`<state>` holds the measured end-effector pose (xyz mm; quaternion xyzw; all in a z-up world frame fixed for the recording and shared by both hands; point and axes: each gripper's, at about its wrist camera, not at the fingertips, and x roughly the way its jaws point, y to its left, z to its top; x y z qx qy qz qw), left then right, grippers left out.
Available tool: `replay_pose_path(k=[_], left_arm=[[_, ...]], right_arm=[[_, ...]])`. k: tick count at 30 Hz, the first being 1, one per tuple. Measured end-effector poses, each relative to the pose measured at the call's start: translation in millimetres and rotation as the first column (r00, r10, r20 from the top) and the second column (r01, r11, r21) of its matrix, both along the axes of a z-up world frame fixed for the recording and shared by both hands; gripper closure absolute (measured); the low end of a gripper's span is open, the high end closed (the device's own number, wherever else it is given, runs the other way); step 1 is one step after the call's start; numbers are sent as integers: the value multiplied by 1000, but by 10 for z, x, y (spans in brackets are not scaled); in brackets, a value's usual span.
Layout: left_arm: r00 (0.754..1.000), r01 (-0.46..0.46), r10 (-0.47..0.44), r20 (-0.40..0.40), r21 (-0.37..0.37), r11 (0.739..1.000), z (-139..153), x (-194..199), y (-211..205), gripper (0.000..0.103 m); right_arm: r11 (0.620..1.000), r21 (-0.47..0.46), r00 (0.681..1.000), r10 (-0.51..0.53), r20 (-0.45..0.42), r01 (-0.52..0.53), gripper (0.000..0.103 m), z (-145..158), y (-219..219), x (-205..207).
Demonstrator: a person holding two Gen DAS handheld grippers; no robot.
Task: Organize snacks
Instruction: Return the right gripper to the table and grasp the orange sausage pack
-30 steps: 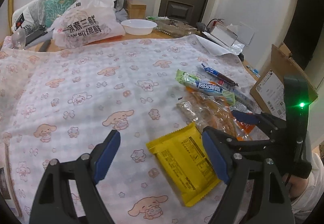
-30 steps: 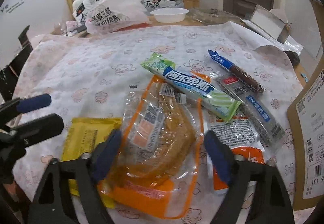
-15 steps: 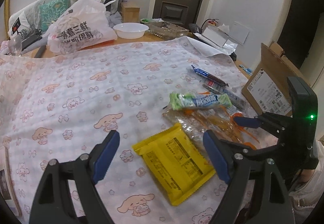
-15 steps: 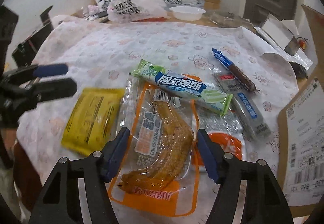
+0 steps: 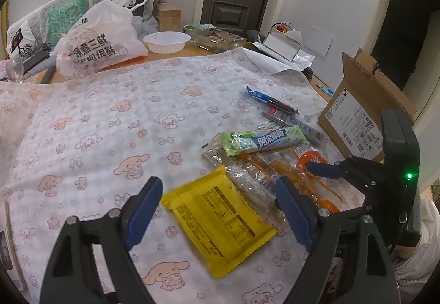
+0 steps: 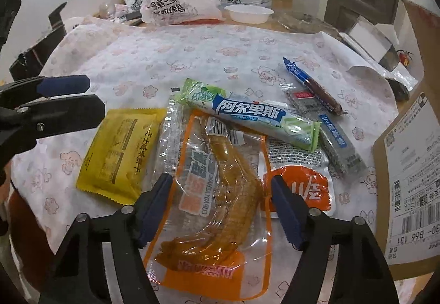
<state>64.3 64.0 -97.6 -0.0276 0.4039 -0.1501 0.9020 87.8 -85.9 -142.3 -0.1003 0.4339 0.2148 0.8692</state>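
A pile of snacks lies on the cartoon-print tablecloth [image 5: 115, 117]. A yellow packet [image 5: 220, 224] [image 6: 121, 155] lies at the left of the pile. An orange-and-clear pouch with a yellow chicken foot [image 6: 220, 194] lies beside it, under a green-and-blue candy bar [image 6: 247, 114] [image 5: 264, 140]. A blue-tipped sausage stick [image 6: 310, 84] and a dark seaweed bar [image 6: 332, 139] lie further right. My left gripper [image 5: 217, 202] is open above the yellow packet. My right gripper [image 6: 221, 191] is open, straddling the orange pouch, holding nothing.
A cardboard box [image 6: 409, 155] [image 5: 365, 108] stands at the table's right edge. A white plastic bag [image 5: 96, 48], cloth bags, a white bowl [image 5: 166, 41] and a clear tray [image 5: 217, 38] crowd the far side. A white-and-orange pouch [image 6: 299, 180] lies under the candy bar.
Both grippers pulled back and rose a little, so the pile sits further off. The right gripper's jaws narrowed around the orange pouch. No snack has moved.
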Motion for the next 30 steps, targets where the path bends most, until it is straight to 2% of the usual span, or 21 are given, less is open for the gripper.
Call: replay_pose_path(k=[4,8,12,21,24,27,30], left_arm=[[1000,7,-7,1,-3,1000,24,-32,-5,21],[1000,11,-11,4,-6,1000,47,-61,-12,21],[1000,11,-11,5,-11,1000,70,-85,-9,21],[999,20,-22,-31,-62,998,16,-95,54,21],[999,12,-16,-50,-73,997,-56,-100,82,21],[998,-5,0,-66,-82,997,-125,-105,135,22],[997,-13,6,-78,-87,996,-179,-107,173,23]], right_arm=[[998,57,999,-1,-32,2,46,37,-63,8],[973,231,990,29,-142,4,46,57,-189,44],[940,341,978,96,-185,-28,46,107,-151,3],[927,343,972,201,-119,-150,46,294,170,-177],[936,293,969,229,-87,-195,45,304,298,-236],[951,198,964,255,-68,-238,43,199,414,-284],[963,125,967,248,-59,-239,36,85,440,-307]])
